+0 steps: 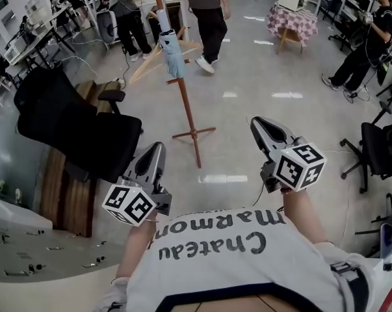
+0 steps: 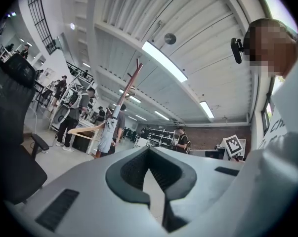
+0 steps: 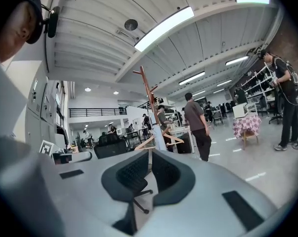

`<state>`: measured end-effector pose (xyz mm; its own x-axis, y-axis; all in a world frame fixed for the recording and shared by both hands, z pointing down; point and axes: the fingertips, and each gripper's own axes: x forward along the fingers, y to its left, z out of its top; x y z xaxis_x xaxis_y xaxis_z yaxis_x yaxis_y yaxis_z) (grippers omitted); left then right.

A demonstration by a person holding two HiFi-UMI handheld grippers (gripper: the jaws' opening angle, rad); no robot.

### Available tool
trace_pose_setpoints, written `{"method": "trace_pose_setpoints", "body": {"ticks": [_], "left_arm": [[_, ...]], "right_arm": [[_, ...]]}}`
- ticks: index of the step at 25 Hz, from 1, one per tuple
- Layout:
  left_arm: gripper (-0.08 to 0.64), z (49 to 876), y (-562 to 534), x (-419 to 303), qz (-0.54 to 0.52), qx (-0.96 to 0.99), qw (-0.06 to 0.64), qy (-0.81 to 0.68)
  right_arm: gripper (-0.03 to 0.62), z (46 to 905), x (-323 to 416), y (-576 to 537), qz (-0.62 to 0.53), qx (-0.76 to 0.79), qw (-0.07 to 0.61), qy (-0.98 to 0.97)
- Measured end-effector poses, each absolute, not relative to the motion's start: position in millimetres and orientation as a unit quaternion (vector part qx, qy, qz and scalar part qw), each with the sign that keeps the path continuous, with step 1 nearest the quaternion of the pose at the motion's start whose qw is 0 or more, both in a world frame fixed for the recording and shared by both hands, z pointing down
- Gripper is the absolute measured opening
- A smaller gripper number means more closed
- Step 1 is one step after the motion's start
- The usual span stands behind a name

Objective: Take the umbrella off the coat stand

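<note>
Nearest the camera is the person's white printed shirt [image 1: 235,259], and just beyond it the two grippers are held low in front of the body, side by side but apart. On the left, the left gripper [image 1: 158,147] has its jaws closed together with nothing between them; its own view shows only bare floor and the room past the dark pads. On the right, the right gripper [image 1: 257,121] is likewise fully closed and empty, pointing roughly level toward the far end of the room.

Further off, near the middle of the floor, stands the wooden coat stand [image 1: 186,106] on its crossed feet. The umbrella [image 1: 171,51], folded and pale blue, hangs high on the pole, beside a wooden hanger [image 1: 150,60] that juts out to the left. Both grippers are well apart from the stand, with open floor between. A black office chair [image 1: 72,129] sits near the left gripper, and other people stand at the far side behind the stand.

By my judgement the task has barely begun: nothing is grasped and the umbrella is untouched on the stand. Everything is left to do: closing the distance, opening a gripper, taking hold of the umbrella and lifting it clear of its peg.
</note>
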<state>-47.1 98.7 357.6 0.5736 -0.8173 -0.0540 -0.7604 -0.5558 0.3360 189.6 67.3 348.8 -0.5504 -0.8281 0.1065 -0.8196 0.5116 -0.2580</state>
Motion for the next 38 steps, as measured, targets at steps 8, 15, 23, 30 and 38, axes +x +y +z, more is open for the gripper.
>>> {"method": "trace_pose_setpoints", "body": {"ticks": [8, 15, 23, 30, 38], "left_arm": [[0.025, 370, 76, -24, -0.123, 0.857, 0.134, -0.482], [0.025, 396, 68, -38, -0.129, 0.826, 0.164, -0.524], [0.025, 397, 34, -67, -0.150, 0.815, 0.157, -0.537], [0.025, 382, -28, -105, -0.151, 0.826, 0.152, -0.521], [0.025, 379, -87, -147, -0.117, 0.854, 0.170, -0.477]], "right_arm": [[0.040, 378, 229, 45, -0.157, -0.474, -0.007, 0.867], [0.040, 405, 225, 28, -0.181, -0.459, -0.024, 0.869], [0.040, 419, 209, -2, -0.189, -0.466, -0.042, 0.863], [0.040, 401, 174, -53, -0.176, -0.487, -0.036, 0.854], [0.040, 396, 122, -102, -0.175, -0.502, -0.026, 0.846]]}}
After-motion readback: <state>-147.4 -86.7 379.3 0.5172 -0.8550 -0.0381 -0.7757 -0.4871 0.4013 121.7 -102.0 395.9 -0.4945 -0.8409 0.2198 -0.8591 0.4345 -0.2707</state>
